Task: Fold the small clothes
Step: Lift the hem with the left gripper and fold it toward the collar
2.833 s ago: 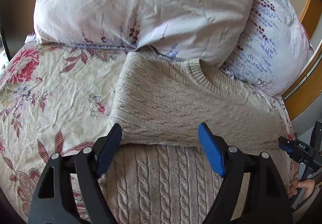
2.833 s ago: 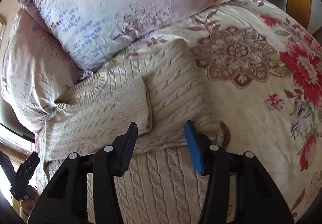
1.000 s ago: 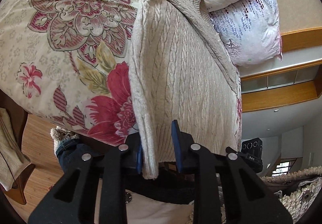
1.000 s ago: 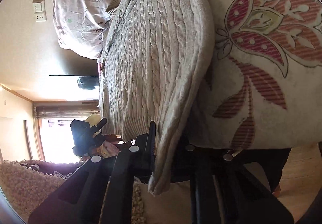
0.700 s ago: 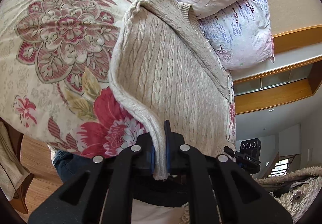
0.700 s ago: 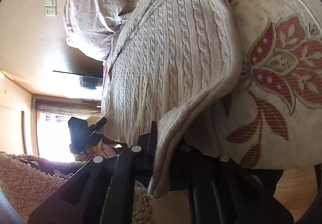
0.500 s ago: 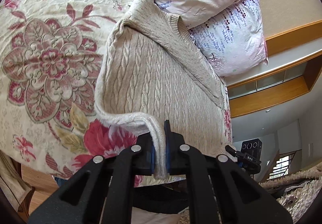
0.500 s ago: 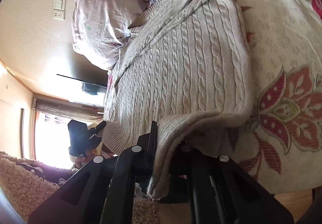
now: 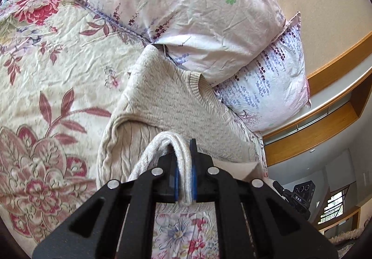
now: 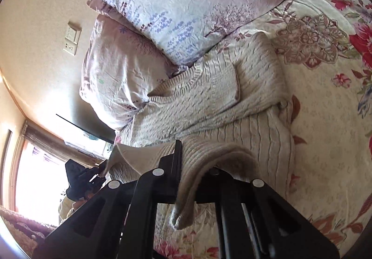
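Observation:
A beige cable-knit sweater (image 9: 167,105) lies on the floral bedspread (image 9: 58,73), its collar against the pillows and its sleeves folded in. My left gripper (image 9: 184,180) is shut on the sweater's bottom hem, which loops up over the body. My right gripper (image 10: 195,166) is shut on the hem's other corner, and the knit (image 10: 209,101) drapes over its fingers. Both hold the hem lifted above the lower half of the sweater. The left gripper also shows in the right wrist view (image 10: 81,177).
Two floral pillows (image 9: 197,10) lean against the wall at the head of the bed. A wooden headboard ledge (image 9: 325,105) runs to the right. The bedspread (image 10: 325,119) spreads wide on the sweater's open side. A wall socket (image 10: 72,38) is on the wall.
Both grippers closed on the sweater's bottom hem at the bed's edge, lifted it and carried it up towards the collar, so the lower half now folds over the body.

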